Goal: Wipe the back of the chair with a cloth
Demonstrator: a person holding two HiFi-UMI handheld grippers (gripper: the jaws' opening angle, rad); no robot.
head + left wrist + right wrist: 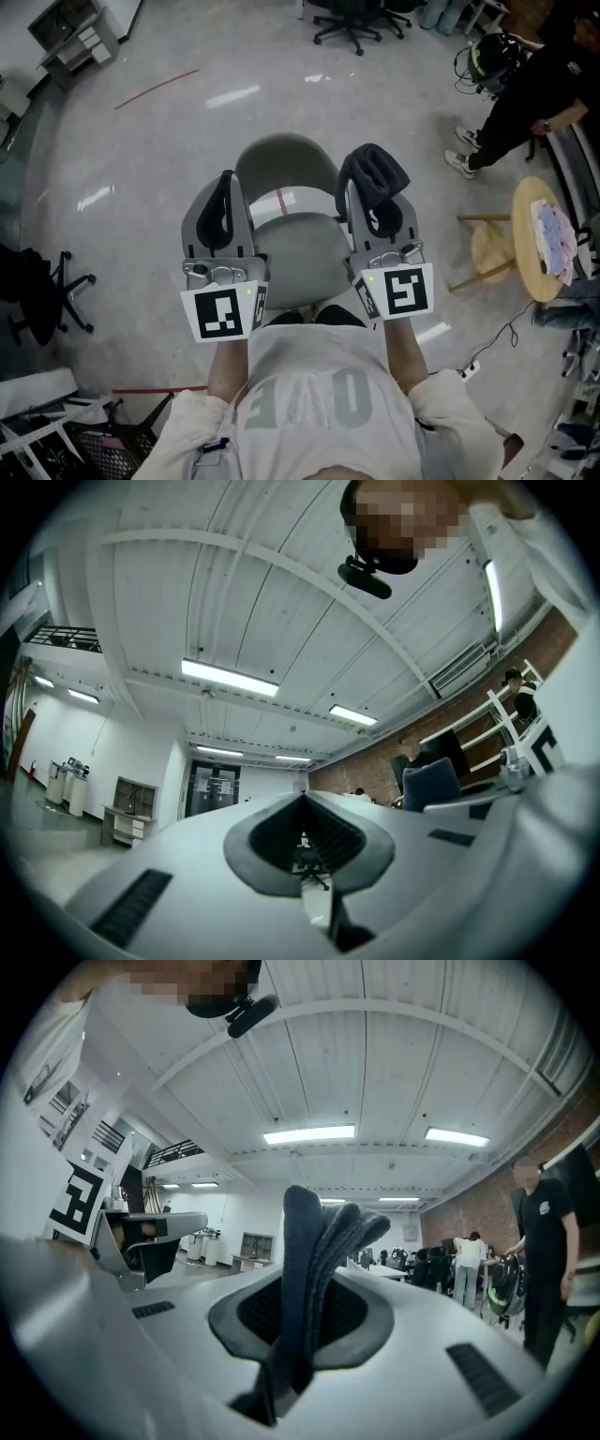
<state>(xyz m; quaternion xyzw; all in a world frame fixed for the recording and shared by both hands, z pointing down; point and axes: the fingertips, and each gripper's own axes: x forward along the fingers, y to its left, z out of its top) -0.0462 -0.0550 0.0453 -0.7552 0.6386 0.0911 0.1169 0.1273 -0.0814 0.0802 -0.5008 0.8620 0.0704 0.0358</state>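
Observation:
In the head view a grey chair point(286, 164) stands right in front of me, its rounded back on the far side and its seat point(302, 255) below my hands. My right gripper point(368, 190) is raised above the seat's right side, shut on a dark grey folded cloth point(373, 169) that sticks out past the jaws. The right gripper view shows this cloth point(319, 1241) pinched between the jaws, with the ceiling behind it. My left gripper point(223, 190) is held level with it over the seat's left side. Its jaws are shut with nothing between them, as the left gripper point(303, 803) view confirms.
A person in black point(525, 103) stands at the upper right. A round wooden table point(536, 239) with a folded cloth and a wooden stool point(492, 248) sit to the right. Office chairs point(352, 23) stand at the back, a black one point(42, 291) at the left. A cable point(497, 342) crosses the floor.

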